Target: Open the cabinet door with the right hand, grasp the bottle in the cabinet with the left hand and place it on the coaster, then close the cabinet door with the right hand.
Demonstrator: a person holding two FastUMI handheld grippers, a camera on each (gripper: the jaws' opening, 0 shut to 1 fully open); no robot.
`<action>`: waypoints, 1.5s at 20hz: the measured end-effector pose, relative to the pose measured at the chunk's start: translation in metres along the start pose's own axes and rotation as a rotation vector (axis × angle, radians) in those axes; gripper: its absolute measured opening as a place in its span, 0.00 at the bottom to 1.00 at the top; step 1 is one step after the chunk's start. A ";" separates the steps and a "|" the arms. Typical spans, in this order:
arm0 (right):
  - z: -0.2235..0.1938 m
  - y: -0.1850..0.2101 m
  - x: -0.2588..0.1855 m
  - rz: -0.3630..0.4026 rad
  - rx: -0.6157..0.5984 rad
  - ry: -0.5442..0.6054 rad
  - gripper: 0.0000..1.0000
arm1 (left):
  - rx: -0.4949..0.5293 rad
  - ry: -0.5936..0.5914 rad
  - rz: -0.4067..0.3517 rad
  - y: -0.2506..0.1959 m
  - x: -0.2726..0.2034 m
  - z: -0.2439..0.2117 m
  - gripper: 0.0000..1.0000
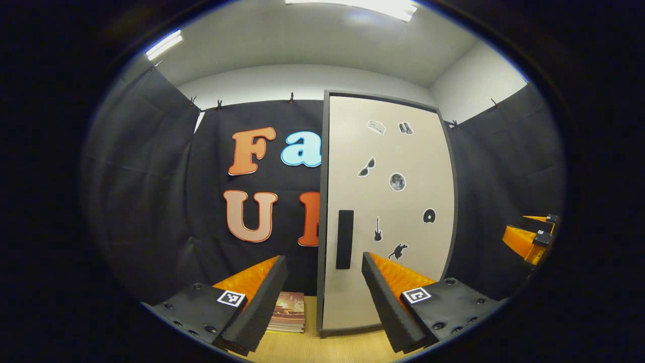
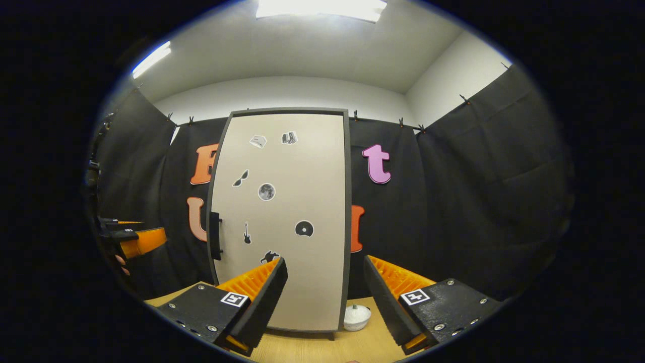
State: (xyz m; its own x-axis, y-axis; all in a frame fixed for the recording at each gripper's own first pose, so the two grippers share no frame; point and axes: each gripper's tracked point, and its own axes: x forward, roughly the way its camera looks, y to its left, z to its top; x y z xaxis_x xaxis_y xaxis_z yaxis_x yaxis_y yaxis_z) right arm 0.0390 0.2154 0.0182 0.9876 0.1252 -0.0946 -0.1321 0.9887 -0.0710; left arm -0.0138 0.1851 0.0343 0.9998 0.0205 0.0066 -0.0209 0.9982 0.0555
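Both tools hung wide and empty before the shut cabinet door (image 2: pixel 282 217), the right tool (image 2: pixel 325 297) facing it to reach its handle (image 2: pixel 215 235); the bottle presumably sat hidden inside.

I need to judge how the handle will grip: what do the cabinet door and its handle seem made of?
The cabinet door looks like matte beige laminated board with a dark grey edge band: flat and glare-free. Its handle is a matte black vertical bar, plastic or painted metal; I cannot tell which. The table looks like light wood-grain laminate.
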 end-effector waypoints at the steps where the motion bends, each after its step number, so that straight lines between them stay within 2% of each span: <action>1: -0.002 0.005 0.003 0.005 0.002 0.008 0.94 | 0.005 -0.002 0.002 0.004 0.000 0.000 0.99; 3: -0.008 0.017 0.009 0.018 0.009 0.023 0.97 | 0.019 -0.002 0.011 0.014 0.001 -0.003 0.97; 4: -0.010 0.022 0.012 0.024 0.012 0.029 0.94 | 0.024 -0.002 0.016 0.019 0.002 -0.004 0.97; 5: -0.012 0.029 0.017 0.031 0.012 0.035 0.97 | 0.025 -0.002 0.021 0.024 0.002 -0.005 0.97; 6: -0.015 0.035 0.022 0.037 0.009 0.041 0.94 | 0.024 0.000 0.024 0.029 0.003 -0.007 0.99; 12: -0.029 0.078 0.049 0.077 0.012 0.078 0.94 | 0.021 0.012 0.064 0.067 0.007 -0.019 0.97; 20: -0.035 0.181 0.104 0.221 0.024 0.126 0.94 | 0.028 0.033 0.143 0.137 0.009 -0.039 0.97; 25: -0.040 0.235 0.136 0.280 0.021 0.161 0.97 | 0.001 0.052 0.210 0.184 0.005 -0.050 0.97; 26: -0.041 0.244 0.141 0.283 0.021 0.166 0.93 | -0.001 0.057 0.222 0.192 0.003 -0.053 0.97; 30: -0.047 0.264 0.166 0.266 0.016 0.184 0.91 | 0.032 0.072 0.261 0.218 0.000 -0.062 0.97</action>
State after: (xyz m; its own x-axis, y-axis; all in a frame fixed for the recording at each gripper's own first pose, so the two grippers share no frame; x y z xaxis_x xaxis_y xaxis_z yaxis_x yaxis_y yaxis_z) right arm 0.1638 0.4937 -0.0629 0.8865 0.3639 -0.2858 -0.3808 0.9246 -0.0040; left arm -0.0185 0.4058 -0.0152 0.9583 0.2818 -0.0463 -0.2768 0.9565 0.0926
